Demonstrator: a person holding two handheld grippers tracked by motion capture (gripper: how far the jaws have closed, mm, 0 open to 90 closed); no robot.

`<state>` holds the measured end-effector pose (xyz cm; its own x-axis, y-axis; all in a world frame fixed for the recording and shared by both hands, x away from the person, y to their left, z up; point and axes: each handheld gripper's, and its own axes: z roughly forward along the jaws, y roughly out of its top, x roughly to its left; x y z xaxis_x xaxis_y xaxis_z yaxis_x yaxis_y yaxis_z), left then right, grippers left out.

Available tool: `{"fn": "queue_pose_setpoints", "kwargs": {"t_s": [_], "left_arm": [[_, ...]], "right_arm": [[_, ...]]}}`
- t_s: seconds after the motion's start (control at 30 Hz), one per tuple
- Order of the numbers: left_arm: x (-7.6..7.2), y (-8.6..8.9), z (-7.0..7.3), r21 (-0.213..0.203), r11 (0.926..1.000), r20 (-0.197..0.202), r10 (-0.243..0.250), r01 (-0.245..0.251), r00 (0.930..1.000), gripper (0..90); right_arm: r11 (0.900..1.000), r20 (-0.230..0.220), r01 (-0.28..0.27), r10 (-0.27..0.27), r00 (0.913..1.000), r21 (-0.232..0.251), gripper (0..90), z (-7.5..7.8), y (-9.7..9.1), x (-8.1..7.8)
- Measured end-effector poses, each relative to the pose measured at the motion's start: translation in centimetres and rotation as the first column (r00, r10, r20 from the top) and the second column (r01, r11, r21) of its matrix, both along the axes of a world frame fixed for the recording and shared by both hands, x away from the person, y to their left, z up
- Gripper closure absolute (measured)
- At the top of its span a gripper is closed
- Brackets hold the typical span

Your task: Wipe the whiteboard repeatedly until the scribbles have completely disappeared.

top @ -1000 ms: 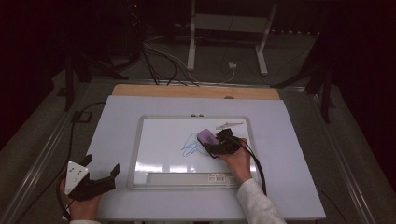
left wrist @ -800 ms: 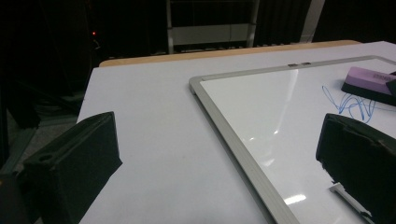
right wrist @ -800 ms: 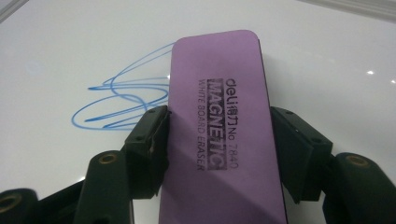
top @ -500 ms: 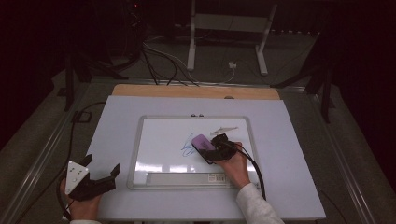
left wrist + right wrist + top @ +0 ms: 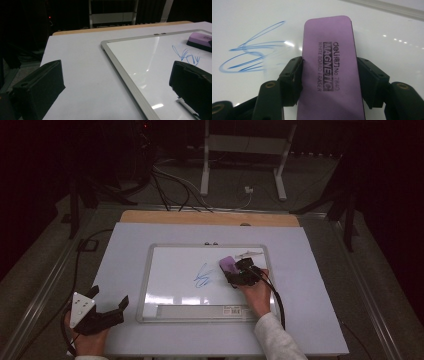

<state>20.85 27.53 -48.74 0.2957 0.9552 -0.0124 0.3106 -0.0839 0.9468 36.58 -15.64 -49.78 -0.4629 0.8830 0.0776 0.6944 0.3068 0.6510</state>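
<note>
Right gripper (image 5: 329,75) clamped on purple rectangular magnetic whiteboard eraser (image 5: 330,67), jaws pressing its two long sides. Eraser lies flat on white aluminium-framed whiteboard (image 5: 150,270), right of centre, just beside blue scribbled marker loops (image 5: 202,277). Faint smear at scribble's near edge. Grey-white marker pen (image 5: 250,254) lies on board near top right corner, beyond eraser. Left gripper (image 5: 107,307) rests on pale table cover (image 5: 125,240) near front left corner, off board, jaws wide apart, nothing between them. Wooden table edge (image 5: 210,217) at far side.
</note>
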Motion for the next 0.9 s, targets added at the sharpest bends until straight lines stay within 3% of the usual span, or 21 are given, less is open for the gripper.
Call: {"fn": "queue_pose_setpoints", "kwargs": {"t_s": [0.27,0.4,0.5,0.67,0.73,0.83,0.9], "left_arm": [[0.0,-0.1,0.0,0.001,1.0000,0.000,0.000,0.000,1.0000,0.4],[0.0,0.0,0.0,0.003,1.0000,-0.004,0.004,-0.004,1.0000,0.4],[0.0,0.0,0.0,0.001,1.0000,-0.003,0.006,-0.006,1.0000,0.4],[0.0,0.1,0.0,0.000,1.0000,-0.004,0.007,-0.007,1.0000,0.4],[0.0,0.1,0.0,0.000,1.0000,-0.004,0.006,-0.006,1.0000,0.4],[0.0,0.0,0.0,-0.001,1.0000,-0.006,0.005,-0.005,1.0000,0.4],[0.1,0.0,-0.1,0.001,1.0000,-0.007,0.004,-0.004,1.0000,0.4]], "right_arm": [[0.9903,-0.039,-0.126,0.128,0.9910,0.059,41.0,-0.1,2.3,-1.7],[0.9833,-0.028,-0.178,0.179,0.9834,0.036,41.0,0.0,3.2,-2.4],[0.9877,-0.019,-0.154,0.155,0.9878,0.028,41.0,0.0,2.9,-2.0],[0.9986,0.015,-0.041,0.042,0.9990,-0.033,41.0,0.1,1.6,-0.8],[0.9995,0.012,0.000,0.000,0.9999,-0.033,41.0,0.1,1.1,-0.4],[0.9997,0.001,0.008,-0.008,1.0000,-0.022,41.0,0.1,0.9,-0.2],[0.9998,-0.018,-0.017,0.017,0.9997,-0.010,41.0,0.2,1.1,-0.4]]}}
